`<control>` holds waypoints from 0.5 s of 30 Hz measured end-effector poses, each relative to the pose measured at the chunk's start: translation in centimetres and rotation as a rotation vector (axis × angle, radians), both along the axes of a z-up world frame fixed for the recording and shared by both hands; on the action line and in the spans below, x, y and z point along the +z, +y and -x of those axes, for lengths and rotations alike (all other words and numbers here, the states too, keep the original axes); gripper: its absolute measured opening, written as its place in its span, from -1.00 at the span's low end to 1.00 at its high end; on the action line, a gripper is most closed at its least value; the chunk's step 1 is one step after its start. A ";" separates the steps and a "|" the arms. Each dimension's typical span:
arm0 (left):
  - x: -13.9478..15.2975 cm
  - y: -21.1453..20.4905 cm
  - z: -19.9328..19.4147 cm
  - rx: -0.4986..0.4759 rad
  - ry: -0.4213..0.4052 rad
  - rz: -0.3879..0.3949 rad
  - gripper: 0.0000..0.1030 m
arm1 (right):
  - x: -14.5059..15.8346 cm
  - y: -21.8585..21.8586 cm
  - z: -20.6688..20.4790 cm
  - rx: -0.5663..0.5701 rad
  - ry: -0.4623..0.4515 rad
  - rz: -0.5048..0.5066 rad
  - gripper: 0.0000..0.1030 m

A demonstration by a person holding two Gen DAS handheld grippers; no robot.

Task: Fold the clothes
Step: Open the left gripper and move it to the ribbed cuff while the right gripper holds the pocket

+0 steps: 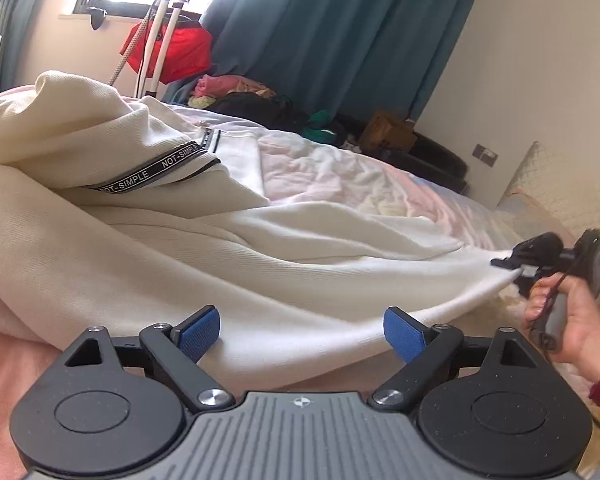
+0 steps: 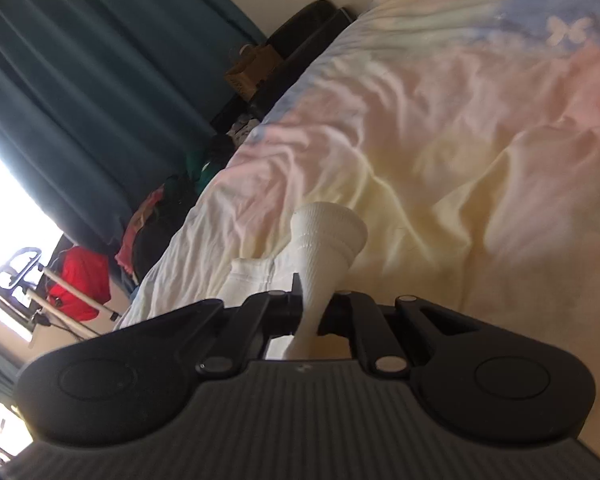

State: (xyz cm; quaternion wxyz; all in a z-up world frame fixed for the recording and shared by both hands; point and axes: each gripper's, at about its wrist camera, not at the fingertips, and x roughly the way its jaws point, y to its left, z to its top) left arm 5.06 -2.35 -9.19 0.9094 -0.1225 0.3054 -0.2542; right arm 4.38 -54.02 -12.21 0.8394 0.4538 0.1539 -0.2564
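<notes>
Jaws wide apart on the left gripper, poised just at the near hem of the cream top sprawled over the bed. Over on the right, the right gripper is clamped on a ribbed cuff, drawing the sleeve out. Looks like spreading; next, the left needs a hem pinch.

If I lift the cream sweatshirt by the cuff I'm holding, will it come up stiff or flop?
Probably floppy: the cream sweatshirt lies in soft folds and sags between the bed and the right hand-held gripper, shut on its cuff. The thick ribbed knit looks fairly heavy, so it will likely drag. The left hand-held gripper is open.
</notes>
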 end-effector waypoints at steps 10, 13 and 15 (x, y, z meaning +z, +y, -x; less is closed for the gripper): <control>-0.2 14.8 -2.4 0.562 0.306 0.435 0.92 | -2.8 -0.9 -0.6 -0.009 0.068 -0.020 -0.90; -0.4 19.6 -2.8 0.792 0.357 0.512 0.94 | -2.7 -0.9 -0.3 -0.022 0.056 -0.027 -0.90; -0.9 22.5 -3.1 0.910 0.372 0.601 0.94 | -2.6 -0.8 -0.2 -0.031 0.050 -0.036 -0.90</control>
